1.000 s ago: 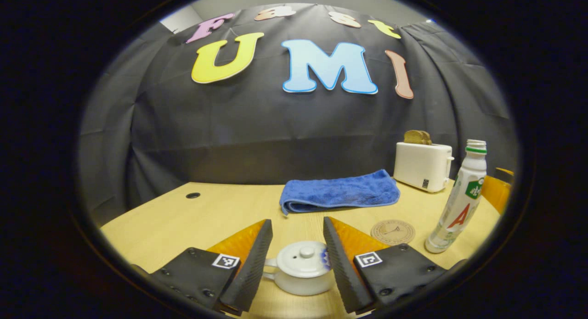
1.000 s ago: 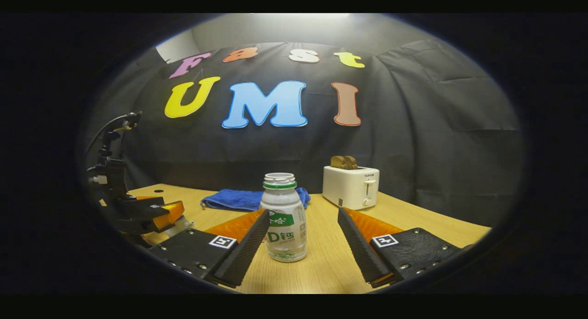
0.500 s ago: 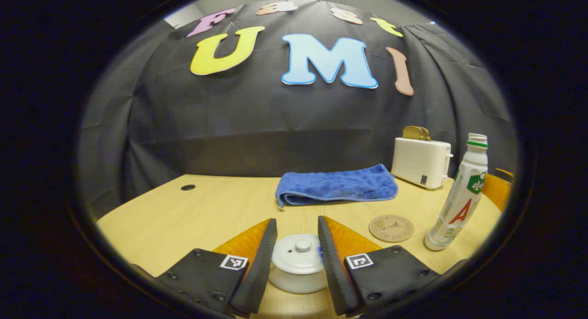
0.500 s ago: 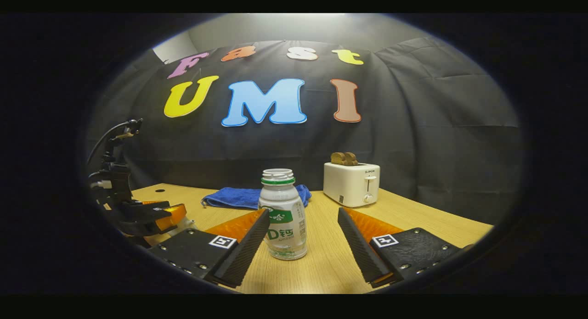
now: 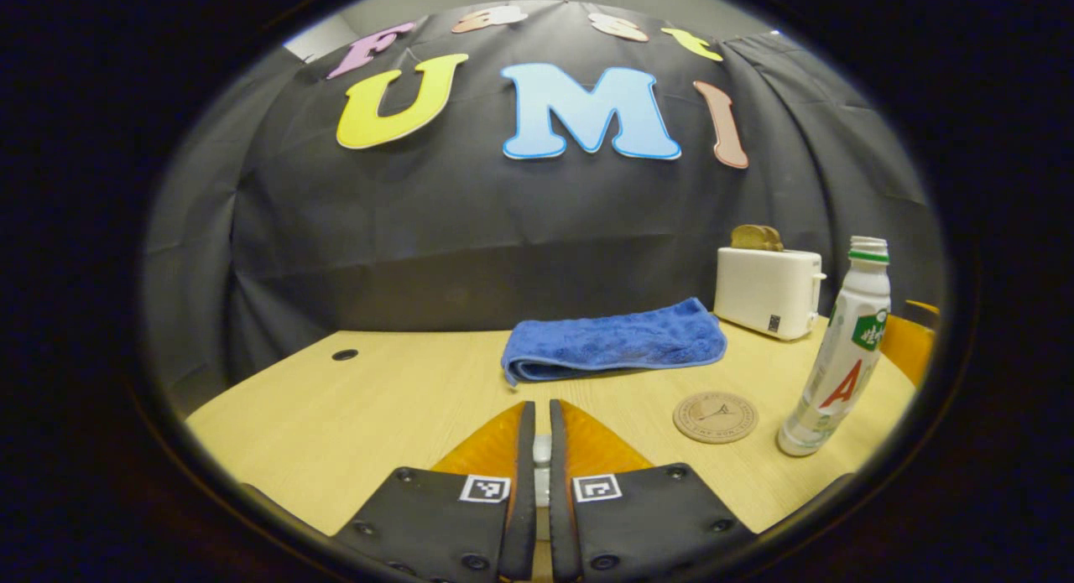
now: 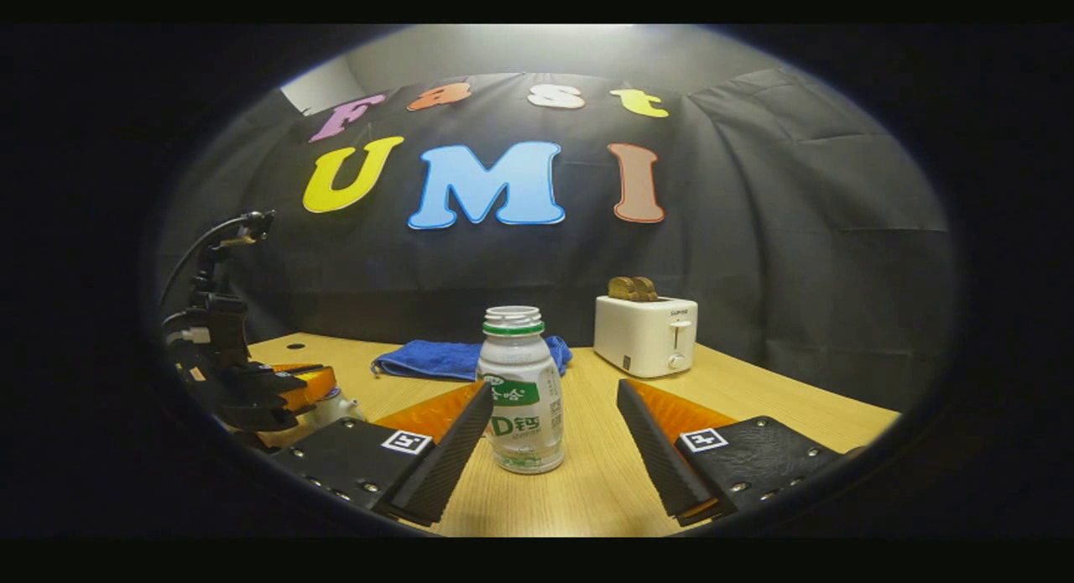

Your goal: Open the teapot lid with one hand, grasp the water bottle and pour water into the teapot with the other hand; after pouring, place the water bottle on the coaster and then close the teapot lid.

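My left gripper (image 5: 541, 408) is shut on the knob of the white teapot lid (image 5: 542, 450), of which a thin white sliver shows between the fingers. In the right gripper view, the white teapot (image 6: 336, 408) sits under that left gripper (image 6: 289, 386) at the far left. The white water bottle (image 6: 520, 390), uncapped with a green neck ring, stands upright on the table between the fingers of my open right gripper (image 6: 554, 390), apart from both. The bottle (image 5: 839, 365) stands at the right, beside the round wooden coaster (image 5: 715, 417).
A folded blue towel (image 5: 612, 340) lies behind the teapot on the wooden table (image 5: 352, 415). A white toaster (image 5: 768, 291) with bread in it stands at the back right. A small round hole (image 5: 344, 354) marks the table's far left.
My left gripper's fingers came together from wide open around the teapot to shut on the lid knob, hiding the pot. The right gripper stayed open around the bottle, barely shifting.
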A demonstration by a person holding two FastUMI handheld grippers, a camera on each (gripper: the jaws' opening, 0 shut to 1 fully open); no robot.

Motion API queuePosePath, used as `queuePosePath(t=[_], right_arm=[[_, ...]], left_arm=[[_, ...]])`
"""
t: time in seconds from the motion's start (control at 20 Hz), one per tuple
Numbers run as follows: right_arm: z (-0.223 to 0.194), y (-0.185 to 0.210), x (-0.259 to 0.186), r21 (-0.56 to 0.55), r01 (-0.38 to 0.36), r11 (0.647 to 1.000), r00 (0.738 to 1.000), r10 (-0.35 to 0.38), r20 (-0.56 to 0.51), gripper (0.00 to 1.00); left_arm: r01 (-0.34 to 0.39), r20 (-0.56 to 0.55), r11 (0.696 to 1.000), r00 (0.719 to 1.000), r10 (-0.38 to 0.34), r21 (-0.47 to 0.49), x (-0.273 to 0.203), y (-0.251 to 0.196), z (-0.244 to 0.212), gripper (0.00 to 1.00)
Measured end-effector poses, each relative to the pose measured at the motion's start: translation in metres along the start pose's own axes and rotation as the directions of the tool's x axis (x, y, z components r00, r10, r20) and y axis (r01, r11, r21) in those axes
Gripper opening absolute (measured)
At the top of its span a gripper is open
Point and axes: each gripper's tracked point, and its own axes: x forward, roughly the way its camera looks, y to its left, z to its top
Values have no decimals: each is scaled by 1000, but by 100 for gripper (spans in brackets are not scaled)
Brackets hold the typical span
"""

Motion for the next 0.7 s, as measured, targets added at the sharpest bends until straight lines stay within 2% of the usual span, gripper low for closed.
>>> queuePosePath(t=[0.05, 0.35, 0.55, 0.65, 0.7], right_arm=[[-1, 1, 0, 2, -4, 1000, 1000, 4, -3, 92], [-6, 7, 2, 10, -31, 999, 999, 32, -20, 92], [-12, 13, 8, -6, -56, 998, 998, 56, -38, 92], [-16, 17, 13, -21, -72, 997, 996, 71, -50, 92], [-17, 17, 16, -29, -76, 997, 996, 74, -54, 92]], left_arm=[[4, 2, 1000, 1000, -4, -15, -2, 1, 0, 17], [19, 68, 997, 998, -14, -75, -14, 8, 26, 17], [-12, 100, 996, 995, 20, -85, -22, 26, 38, 17], [-24, 100, 995, 994, 34, -94, -23, 34, 38, 10], [-27, 98, 995, 995, 37, -101, -24, 37, 38, 17]])
